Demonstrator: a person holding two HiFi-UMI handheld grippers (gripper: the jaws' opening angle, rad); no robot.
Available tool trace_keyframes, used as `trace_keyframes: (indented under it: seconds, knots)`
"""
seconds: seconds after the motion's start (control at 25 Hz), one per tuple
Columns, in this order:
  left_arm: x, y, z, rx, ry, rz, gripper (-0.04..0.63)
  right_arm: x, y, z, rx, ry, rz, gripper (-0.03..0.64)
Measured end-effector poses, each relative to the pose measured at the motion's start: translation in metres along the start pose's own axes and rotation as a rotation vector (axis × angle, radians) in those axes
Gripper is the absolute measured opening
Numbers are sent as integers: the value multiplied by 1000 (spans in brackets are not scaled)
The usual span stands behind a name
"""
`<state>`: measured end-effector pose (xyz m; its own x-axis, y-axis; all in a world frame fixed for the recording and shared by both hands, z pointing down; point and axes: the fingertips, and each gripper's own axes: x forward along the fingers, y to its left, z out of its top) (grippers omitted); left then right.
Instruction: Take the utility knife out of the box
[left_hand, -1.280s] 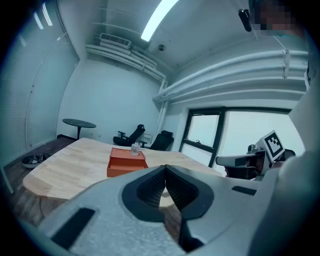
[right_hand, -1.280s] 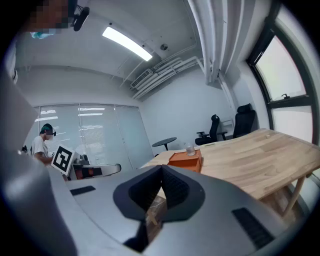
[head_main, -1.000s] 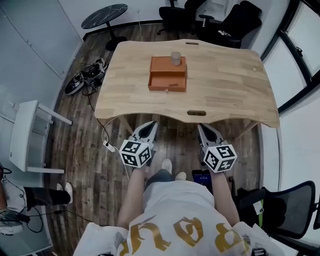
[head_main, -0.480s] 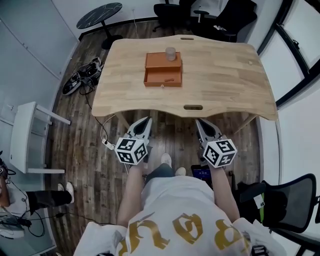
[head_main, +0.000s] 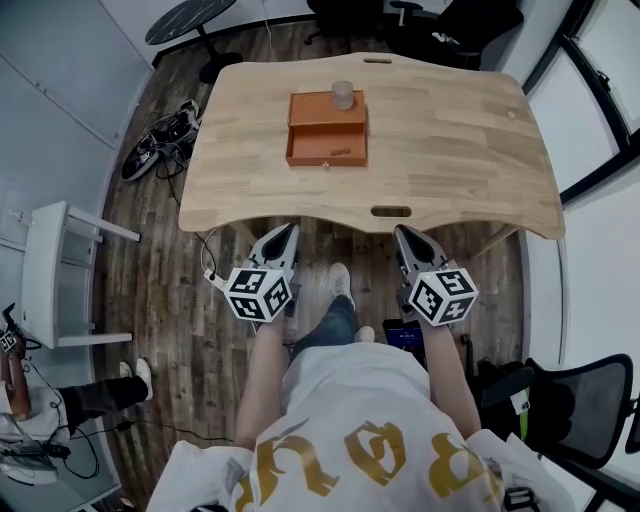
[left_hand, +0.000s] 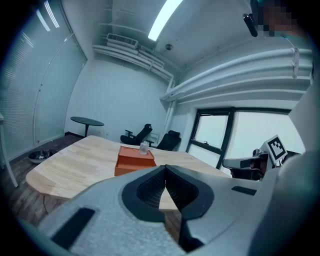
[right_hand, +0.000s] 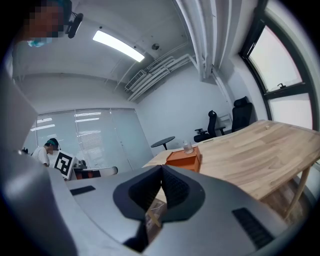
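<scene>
One wide light wooden table (head_main: 450, 150) fills the upper part of the head view. On its far half stands the orange rectangular box (head_main: 325, 112), with its tray pulled out toward me. My left gripper (head_main: 289, 230) and my right gripper (head_main: 402, 233) hang just before the near edge of the table, well apart from the box. Each gripper view shows its own jaws pressed together at the tips, with nothing between them. A small clear cup (head_main: 343, 95) stands on top of the box. Only the head view looks down into the tray. A thin small thing lies there, probably the utility knife (head_main: 340, 153), but it is too small to be sure. The gripper views show the box only from the side. Compared with one second ago, the table edge is closer to my grippers, and one shoe (head_main: 340, 282) has stepped forward.
</scene>
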<state>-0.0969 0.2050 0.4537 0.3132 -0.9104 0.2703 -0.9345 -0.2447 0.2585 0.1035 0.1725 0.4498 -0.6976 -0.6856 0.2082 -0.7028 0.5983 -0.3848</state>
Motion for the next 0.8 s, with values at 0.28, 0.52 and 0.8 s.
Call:
trace_keyframes:
  seconds: [0.28, 0.52, 0.8]
  knots:
    - [87, 41, 21, -5, 21, -28, 9, 76, -42, 21, 43, 7, -8, 11]
    - [172, 84, 47, -14, 55, -70, 9, 153, -77, 42, 81, 40, -27, 11]
    - [237, 123, 57, 4, 104, -126, 9, 217, -105, 58, 183, 29, -60, 11]
